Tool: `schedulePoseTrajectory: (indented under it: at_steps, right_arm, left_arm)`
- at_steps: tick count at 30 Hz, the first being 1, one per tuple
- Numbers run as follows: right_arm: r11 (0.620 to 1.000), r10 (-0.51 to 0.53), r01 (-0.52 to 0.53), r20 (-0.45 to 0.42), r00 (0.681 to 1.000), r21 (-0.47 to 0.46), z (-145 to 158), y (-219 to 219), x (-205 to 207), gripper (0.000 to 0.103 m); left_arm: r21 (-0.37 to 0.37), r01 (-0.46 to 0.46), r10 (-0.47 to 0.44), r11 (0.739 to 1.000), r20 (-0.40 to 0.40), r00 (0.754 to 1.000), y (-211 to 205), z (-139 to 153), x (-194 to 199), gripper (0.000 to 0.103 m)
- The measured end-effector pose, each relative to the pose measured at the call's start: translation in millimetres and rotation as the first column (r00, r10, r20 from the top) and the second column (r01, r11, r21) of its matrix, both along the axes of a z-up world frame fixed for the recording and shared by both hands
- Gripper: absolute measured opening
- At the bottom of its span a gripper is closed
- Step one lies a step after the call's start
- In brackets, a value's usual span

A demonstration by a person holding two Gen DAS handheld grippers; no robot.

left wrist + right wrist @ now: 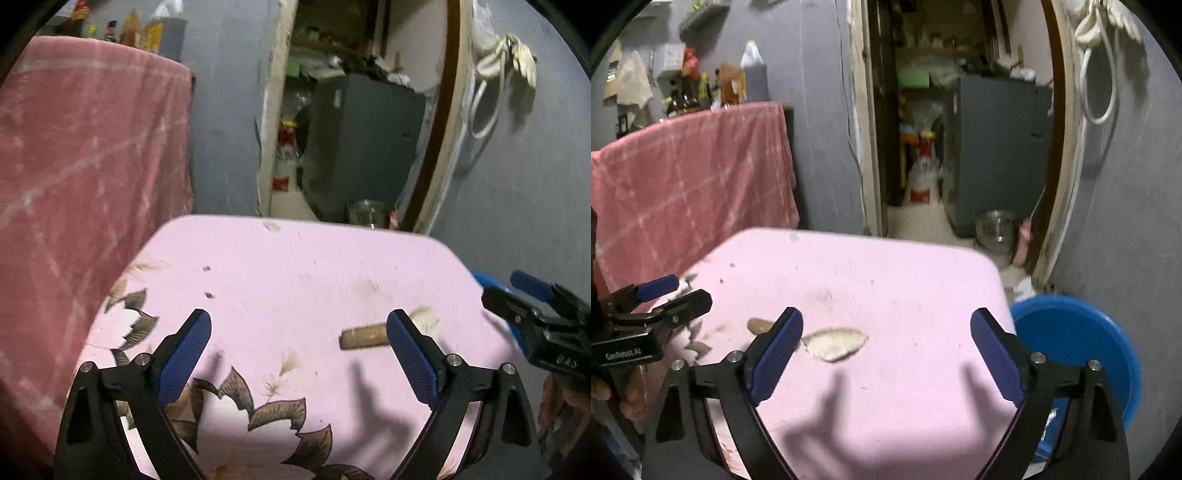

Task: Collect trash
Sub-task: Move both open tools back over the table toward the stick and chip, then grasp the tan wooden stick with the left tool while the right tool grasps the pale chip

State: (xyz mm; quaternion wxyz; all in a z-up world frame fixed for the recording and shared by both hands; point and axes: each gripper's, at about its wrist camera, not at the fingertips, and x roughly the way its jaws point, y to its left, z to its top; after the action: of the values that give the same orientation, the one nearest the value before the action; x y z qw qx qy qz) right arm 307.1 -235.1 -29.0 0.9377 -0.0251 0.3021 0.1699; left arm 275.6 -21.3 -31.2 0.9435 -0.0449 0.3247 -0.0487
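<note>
Left gripper (297, 349) held low over the near part of the pink table (295, 266), tilted down toward it, jaws wide apart, nothing between the blue pads (184, 354). Seen from the right wrist view, the same gripper (670, 293) sits over the table's left edge, gripped by a hand (613, 391) at the frame's lower left.

Right gripper (886, 349) likewise low over the table, aimed toward the far edge, jaws spread wide and empty. Its shadow (849, 417) falls on the bare pink surface just below.

On the table, a brown roll of paper (364, 336) lies flat toward the right edge, touching or just beside the left gripper's right pad in that view. Just past it, a crumpled pale scrap (836, 343) lies flat, between the right gripper's fingers as viewed but farther out on the table. Small dark flecks (207, 268) scattered toward the far left corner.

Blue bin (1082, 343) stands off the table's right edge, lower than the tabletop; contents cannot be made out.

Beyond the far edge, a steel bowl (995, 225) on the floor in the doorway, inside hidden. Pink cloth (85, 177) draped to the left of the table.
</note>
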Motion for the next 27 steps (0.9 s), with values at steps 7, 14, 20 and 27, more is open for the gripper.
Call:
schedulePoseTrajectory:
  at_steps: [7,14,20,27]
  right_arm:
    - [1.000,0.009,-0.010,-0.051,0.999,-0.024,-8,-2,7,0.084]
    - [1.000,0.003,-0.006,-0.087,0.996,-0.029,-16,-9,16,0.084]
    - [1.000,-0.002,0.001,-0.093,0.996,-0.019,-15,-13,18,0.084]
    - [1.000,0.007,-0.007,-0.107,0.994,-0.008,-18,-12,20,0.084]
  left_arm:
    - [-0.006,0.073,-0.074,0.997,-0.099,0.992,-12,-18,13,0.085]
    - [-0.032,0.121,-0.124,0.992,-0.134,0.983,-26,-23,22,0.085]
    - [-0.029,0.144,-0.146,0.989,-0.194,0.970,-40,-30,36,0.068]
    - [-0.040,0.147,-0.152,0.988,-0.215,0.965,-48,-29,44,0.067]
